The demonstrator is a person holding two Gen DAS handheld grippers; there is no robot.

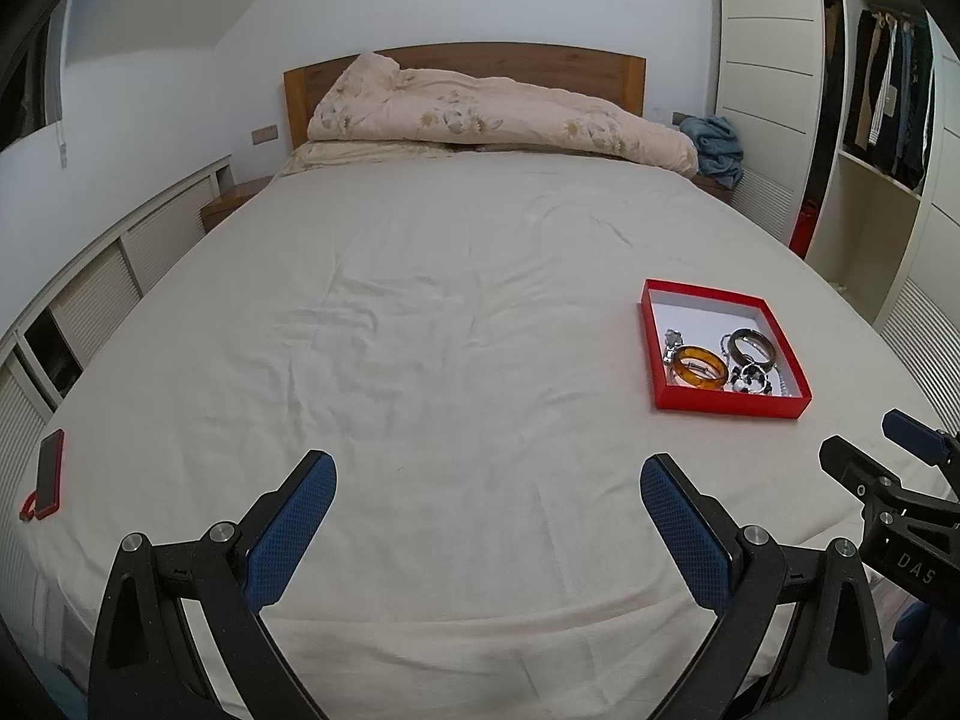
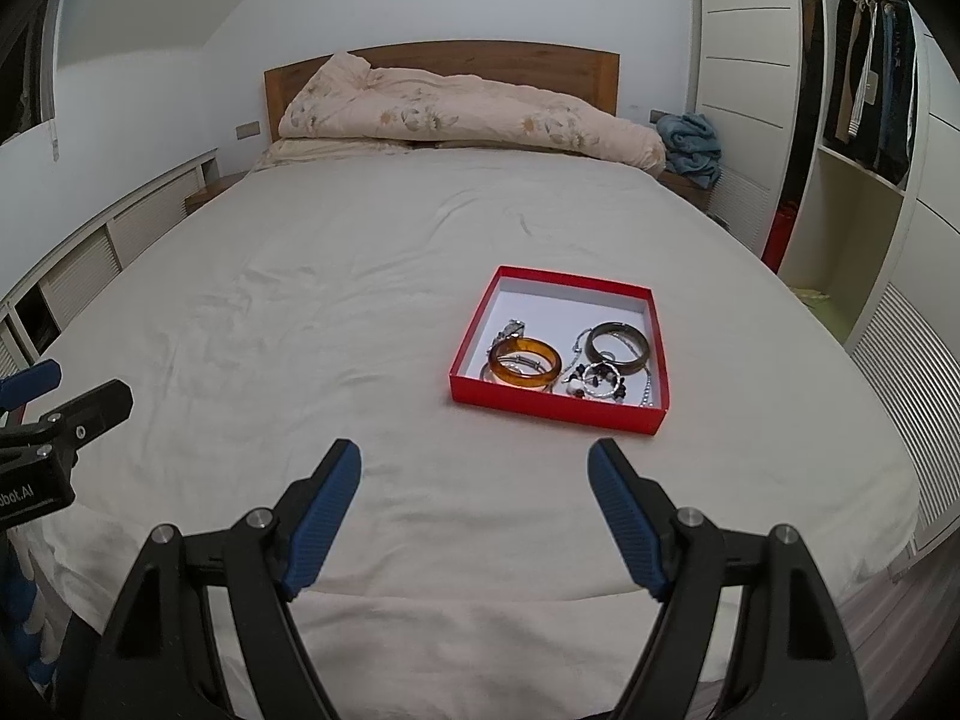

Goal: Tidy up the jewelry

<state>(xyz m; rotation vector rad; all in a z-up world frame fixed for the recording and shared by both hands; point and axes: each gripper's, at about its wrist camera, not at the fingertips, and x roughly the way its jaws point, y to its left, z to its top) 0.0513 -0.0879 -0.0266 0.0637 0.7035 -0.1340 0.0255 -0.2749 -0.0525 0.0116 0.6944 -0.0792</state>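
Both your grippers, left [image 1: 487,483] and right [image 2: 475,468], gape wide, empty. Centre-frame tray [image 2: 651,354]: grabbing the amber bangle [image 2: 525,363] could snag tangled chains.

On a wide bed [image 2: 360,312], toward its near right part: a shallow open box [image 2: 654,354]. Inside the box, crowded toward its near side: a bangle [image 2: 525,363] at left, a second bangle [image 2: 618,343] at right, a tangle of smaller jewelry [image 2: 600,383] before and between them, a small piece [image 2: 510,330] just behind the left bangle. Far half of the box bare. At the head of the bed: a bunched duvet [image 2: 468,114] against the headboard [image 2: 480,57]. Right of the duvet: a heap of cloth [image 2: 690,141]. Along the right wall: a wardrobe [image 2: 864,120] with hanging clothes. At the bed's near left edge: a phone [image 1: 49,474]. Above the near end of the bed, side by side, pointing toward the headboard: left gripper [image 1: 486,480] and right gripper [image 2: 474,468], both spread wide with nothing between.
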